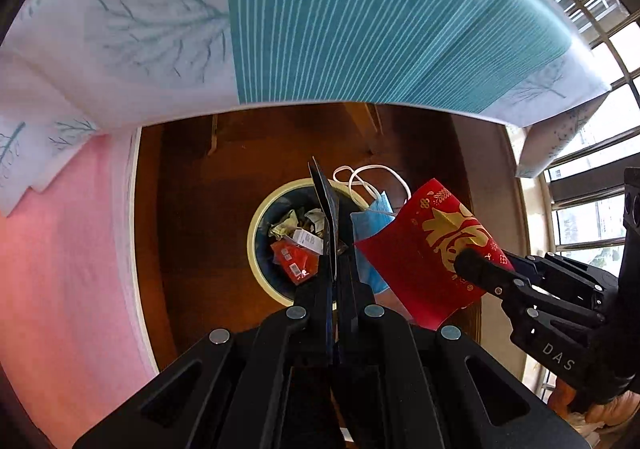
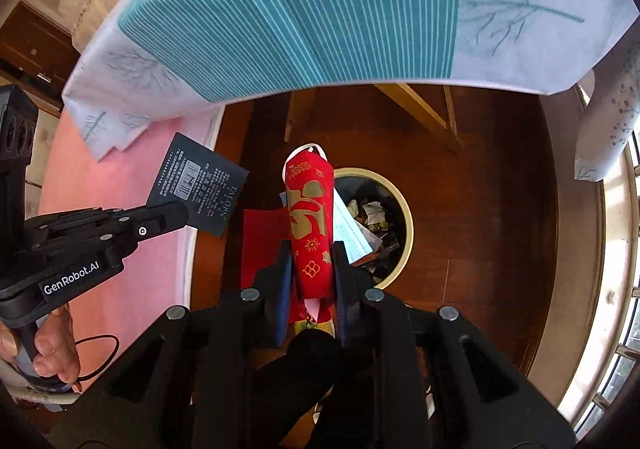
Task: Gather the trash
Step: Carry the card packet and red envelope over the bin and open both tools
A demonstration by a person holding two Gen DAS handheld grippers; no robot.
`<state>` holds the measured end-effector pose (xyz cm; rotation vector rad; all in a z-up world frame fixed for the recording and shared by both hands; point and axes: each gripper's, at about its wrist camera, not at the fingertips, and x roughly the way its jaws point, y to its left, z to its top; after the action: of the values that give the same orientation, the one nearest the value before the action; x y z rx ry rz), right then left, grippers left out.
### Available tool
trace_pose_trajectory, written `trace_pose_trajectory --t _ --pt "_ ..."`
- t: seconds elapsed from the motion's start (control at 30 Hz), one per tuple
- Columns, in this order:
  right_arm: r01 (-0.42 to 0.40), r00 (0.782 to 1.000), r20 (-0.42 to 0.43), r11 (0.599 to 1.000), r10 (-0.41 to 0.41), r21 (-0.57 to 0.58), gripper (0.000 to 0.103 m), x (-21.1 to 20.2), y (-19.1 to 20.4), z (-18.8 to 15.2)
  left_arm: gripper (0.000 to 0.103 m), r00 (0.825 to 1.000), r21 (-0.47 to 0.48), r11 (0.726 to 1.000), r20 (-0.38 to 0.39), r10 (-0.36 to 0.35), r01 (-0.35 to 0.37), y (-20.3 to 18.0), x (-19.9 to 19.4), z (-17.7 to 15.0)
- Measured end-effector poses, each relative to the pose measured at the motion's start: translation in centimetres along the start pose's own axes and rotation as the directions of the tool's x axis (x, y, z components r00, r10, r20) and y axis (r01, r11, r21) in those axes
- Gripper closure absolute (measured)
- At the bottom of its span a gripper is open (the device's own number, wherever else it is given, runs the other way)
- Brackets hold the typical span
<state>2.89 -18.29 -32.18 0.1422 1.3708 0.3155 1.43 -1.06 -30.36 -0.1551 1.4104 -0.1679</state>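
Dark brown wooden floor runs under a table draped in a white cloth with a teal striped panel and faint tree prints, and a pink mat lies along one side.

The left gripper has its black fingers pressed together on a thin dark blue-black printed card packet, which this gripper's own camera sees edge-on. From the right wrist view its flat face shows a barcode, blocks of small print too fine to read, and the word "TALOPN" or something close to it along one edge. That view also shows "GenRobot.AI" on a label on the left gripper's body, with a hand wrapped round the handle below.

The right gripper is clamped on a red paper envelope with gold Chinese characters, bowed into a curve between the pads; its gold writing is partly folded away. "DAS" is printed on this gripper's body in the left wrist view. A pale blue disposable face mask with white ear loops hangs behind the envelope, and how it is held is hidden.

Below both grippers stands a round waste bin with a cream rim, already holding crumpled paper, a white box and red wrappers; the grippers cover part of its mouth.
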Motion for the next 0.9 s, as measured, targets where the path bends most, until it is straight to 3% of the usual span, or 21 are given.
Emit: trace_pose_trajectory --t 0.3,0.57,0.6,0.67,0.73,0.8,0.9 --pt "0.05 0.997 -0.062 0.998 -0.048 0.033 0.088 12.0 -4.2 -1.3 0.102 0.996 0.019 0.999 -0.07 0.051 -0.05 1.1 13.2 0.0" --pt "0.076 0.996 -0.06 0.994 -0.071 0.077 0.087 18.7 -5.9 -1.7 0.101 0.993 0.07 0.996 -0.094 0.067 -0.06 1.5 20.1 -0.6" --pt "0.075 0.996 -0.063 0.993 -0.07 0.087 0.086 19.3 -6.1 -1.7 0.101 0.993 0.073 0.996 -0.097 0.064 -0.057 1.8 20.7 -0.7" --pt "0.088 0.994 -0.077 0.991 -0.081 0.101 0.073 20.2 -6.3 -1.8 0.101 0.992 0.077 0.995 -0.105 0.066 -0.058 1.9 21.7 -0.8" --pt "0.105 0.992 -0.083 0.989 -0.097 0.104 0.057 21.1 -6.6 -2.2 0.095 0.991 0.08 0.995 -0.113 0.071 -0.062 2.3 22.2 -1.1" --pt "0.115 0.991 -0.086 0.987 -0.106 0.108 0.052 21.4 -6.8 -2.3 0.072 0.99 0.08 0.994 -0.113 0.079 -0.07 2.9 22.3 -1.4" --pt "0.125 0.99 -0.085 0.986 -0.116 0.109 0.051 21.6 -6.9 -2.6 0.052 0.992 0.072 0.994 -0.091 0.084 -0.078 3.5 22.0 -1.4"
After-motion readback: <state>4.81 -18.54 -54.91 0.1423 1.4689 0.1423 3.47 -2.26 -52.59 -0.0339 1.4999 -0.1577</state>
